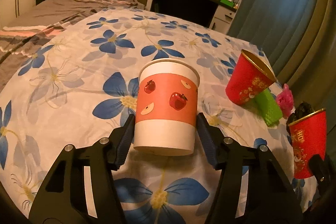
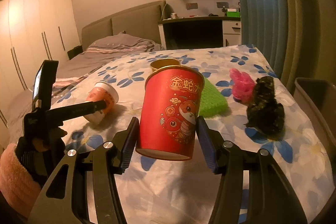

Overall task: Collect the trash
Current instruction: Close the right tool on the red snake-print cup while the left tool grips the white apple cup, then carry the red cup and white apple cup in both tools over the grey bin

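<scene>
A white paper cup with a pink apple band (image 1: 166,102) stands between the pads of my left gripper (image 1: 166,117), which is shut on its lower half; its base is tipped clear of the flowered bedspread (image 1: 73,68). From the right wrist this cup (image 2: 104,96) looks tilted in that grip. My right gripper (image 2: 167,118) is shut on a red paper cup with a gold snake print (image 2: 172,110), held above the bed. A second red cup (image 1: 247,81) leans on a green pad (image 1: 268,106). A pink crumpled bag (image 2: 241,85) and a black crumpled wad (image 2: 264,106) lie to the right.
A grey bin (image 2: 315,98) stands off the bed's right edge by the curtain. A person's hand in a pink sleeve (image 2: 14,173) holds the left gripper. A grey duvet, headboard, desk and wardrobe lie beyond.
</scene>
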The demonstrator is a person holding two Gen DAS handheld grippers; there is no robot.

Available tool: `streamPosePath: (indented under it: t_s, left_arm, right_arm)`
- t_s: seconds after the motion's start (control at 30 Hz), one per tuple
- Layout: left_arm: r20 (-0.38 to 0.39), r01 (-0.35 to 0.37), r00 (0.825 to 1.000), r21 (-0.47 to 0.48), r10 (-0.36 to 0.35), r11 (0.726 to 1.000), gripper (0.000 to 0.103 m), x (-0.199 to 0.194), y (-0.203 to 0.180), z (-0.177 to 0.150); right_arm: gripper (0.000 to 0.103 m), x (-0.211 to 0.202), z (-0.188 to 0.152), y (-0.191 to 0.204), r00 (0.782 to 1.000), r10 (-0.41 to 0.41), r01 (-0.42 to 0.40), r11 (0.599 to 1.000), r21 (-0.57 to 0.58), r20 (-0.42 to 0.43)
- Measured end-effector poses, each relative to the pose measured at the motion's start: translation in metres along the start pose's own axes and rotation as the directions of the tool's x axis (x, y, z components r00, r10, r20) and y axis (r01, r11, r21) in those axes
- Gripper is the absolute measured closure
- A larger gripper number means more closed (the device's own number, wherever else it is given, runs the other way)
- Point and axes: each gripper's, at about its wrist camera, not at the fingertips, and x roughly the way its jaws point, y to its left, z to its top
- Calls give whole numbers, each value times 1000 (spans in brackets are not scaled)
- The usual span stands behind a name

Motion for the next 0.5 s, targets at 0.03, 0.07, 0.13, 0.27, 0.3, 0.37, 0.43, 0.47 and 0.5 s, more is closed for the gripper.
streamPosePath:
  t_s: [0.03, 0.07, 0.13, 0.27, 0.3, 0.37, 0.43, 0.47, 0.5]
  left_arm:
    - [2, 1, 1000, -1, -1, 1000, 46, 0, 0, 0]
    - [7, -2, 1000, -3, 2, 1000, 46, -1, 1, 0]
    - [26, -14, 1000, -2, 14, 1000, 47, -4, 0, 1]
    - [60, -5, 998, 2, 5, 1000, 47, -20, -9, -6]
    - [74, 0, 997, 9, -1, 1000, 47, -26, -15, -9]
    - [94, 5, 996, 24, -7, 1000, 47, -35, -25, -13]
    - [112, 15, 993, 39, -20, 999, 47, -45, -38, -18]
    - [120, 19, 992, 46, -24, 999, 47, -49, -44, -20]
    - [127, 20, 992, 52, -27, 998, 47, -52, -49, -21]
  right_arm:
    - [48, -2, 0, -3, 1000, -6, 6, 1000, 4, 5]
    - [48, -4, 0, -6, 1000, -10, 10, 1000, 10, 9]
    - [48, -7, 1, -11, 1000, -18, 18, 1000, 19, 16]
    - [48, -17, 1, -24, 999, -40, 38, 999, 38, 36]
    - [48, -21, 1, -26, 998, -47, 45, 998, 43, 42]
    - [48, -25, 1, -32, 997, -57, 54, 997, 53, 51]
    - [48, -30, 3, -37, 996, -70, 66, 996, 61, 63]
    - [48, -32, 3, -40, 995, -75, 70, 995, 66, 67]
    - [48, -35, 3, -43, 994, -79, 74, 995, 73, 73]
